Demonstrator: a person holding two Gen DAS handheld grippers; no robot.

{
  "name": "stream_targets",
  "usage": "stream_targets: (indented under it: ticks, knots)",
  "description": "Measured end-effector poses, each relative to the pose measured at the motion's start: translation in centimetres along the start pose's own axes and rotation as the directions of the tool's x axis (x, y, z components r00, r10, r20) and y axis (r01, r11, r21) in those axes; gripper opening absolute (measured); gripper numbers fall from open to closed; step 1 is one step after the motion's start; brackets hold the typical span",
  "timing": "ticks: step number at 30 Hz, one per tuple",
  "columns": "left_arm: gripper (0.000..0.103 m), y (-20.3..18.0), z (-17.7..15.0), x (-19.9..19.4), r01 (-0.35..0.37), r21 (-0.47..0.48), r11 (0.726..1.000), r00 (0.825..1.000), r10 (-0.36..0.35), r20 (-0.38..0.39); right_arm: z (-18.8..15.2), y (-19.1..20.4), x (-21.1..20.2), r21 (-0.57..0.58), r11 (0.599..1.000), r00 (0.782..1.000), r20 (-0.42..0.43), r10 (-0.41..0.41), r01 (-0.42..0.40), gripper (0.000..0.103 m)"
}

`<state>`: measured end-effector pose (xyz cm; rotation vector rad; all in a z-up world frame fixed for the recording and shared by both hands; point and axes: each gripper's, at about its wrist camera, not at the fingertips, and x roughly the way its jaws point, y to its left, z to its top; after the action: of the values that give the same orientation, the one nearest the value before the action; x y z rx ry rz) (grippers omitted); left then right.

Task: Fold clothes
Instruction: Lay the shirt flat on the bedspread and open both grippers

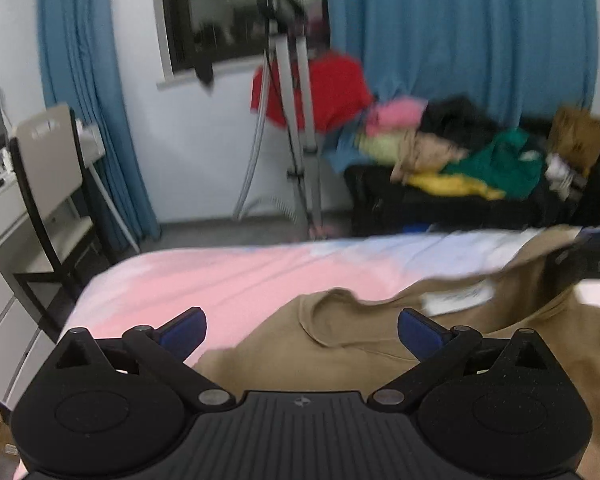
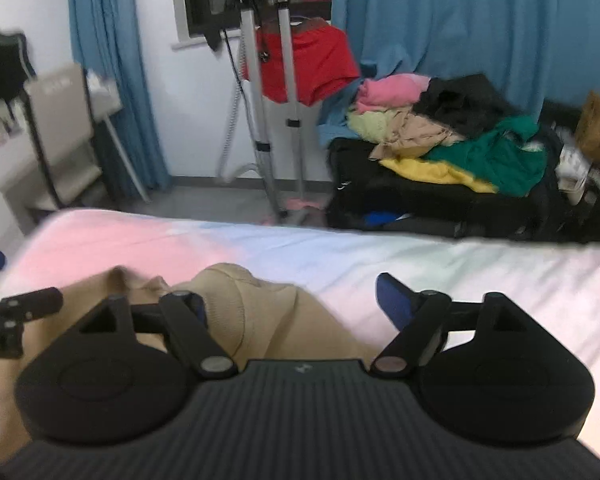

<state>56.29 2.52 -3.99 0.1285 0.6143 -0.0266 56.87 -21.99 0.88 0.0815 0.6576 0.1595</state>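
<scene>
Scene: I hold both claws low over a bed point(image 2: 480, 264) with a pink-to-pale sheet, a tan garment point(image 1: 340, 344) spread below them.

Left claw: my left gripper point(image 1: 302, 332) stands wide, nothing between its blue pads; the tan cloth lies just ahead of and under it, running off to its right.

Right claw: my right gripper point(image 2: 290, 300) is also wide, with a bunched hump of the tan garment rising between its jaws; the left finger is partly hidden behind that hump, and I see no pad pressing on the cloth.

Task's thing: the garment is crumpled, not yet flat; a white label shows inside it (probably the neck end), ahead and right of my left claw.

Step in hand: I judge this to be the reach for two holds before spreading or folding.

Doing it well: pinch a single edge at each side, not a thick bunch; take matching points, then pull apart evenly so the cloth lies smooth.

Risk: the blur makes the edges hard to pick out.

Backdrop: a heap of clothes point(image 2: 452, 132) waits well beyond the bed.
</scene>
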Motion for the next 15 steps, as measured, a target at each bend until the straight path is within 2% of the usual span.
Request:
stream_targets:
  ticks: [2,3,5,10,13,15]
  knots:
    - [0.103,0.0,-1.5,-4.2,-0.003,-0.027,1.0,0.999,0.004,0.045,-1.4,-0.3,-0.3,0.048,0.999,0.994,-0.107,0.015,-0.01,0.087]
    - [0.103,0.0,-2.5,-6.3,-0.008,-0.04,0.999,0.998,0.011,0.061,-2.5,-0.3,-0.4,0.046,0.999,0.988,-0.155,-0.015,0.023,0.087]
    - [0.103,0.4,-4.9,-10.5,-0.031,-0.059,0.998,0.996,0.036,0.085,-4.5,0.2,-1.9,0.02,0.994,0.987,-0.128,-0.1,0.103,0.087]
    - [0.103,1.4,-11.9,-20.7,-0.084,-0.107,0.991,0.992,0.094,0.089,-7.7,1.6,-4.9,-0.084,0.974,0.978,-0.01,-0.21,0.209,0.087]
    - [0.103,3.0,-16.6,-25.9,-0.06,-0.177,0.982,0.992,0.077,0.095,-8.3,-0.3,-5.9,0.015,0.99,0.986,0.081,-0.143,0.142,0.087]
    - [0.103,3.6,-19.2,-27.5,-0.048,-0.188,0.981,0.993,0.068,0.099,-8.6,-1.7,-6.4,0.12,0.992,0.992,0.117,-0.041,0.027,0.086]
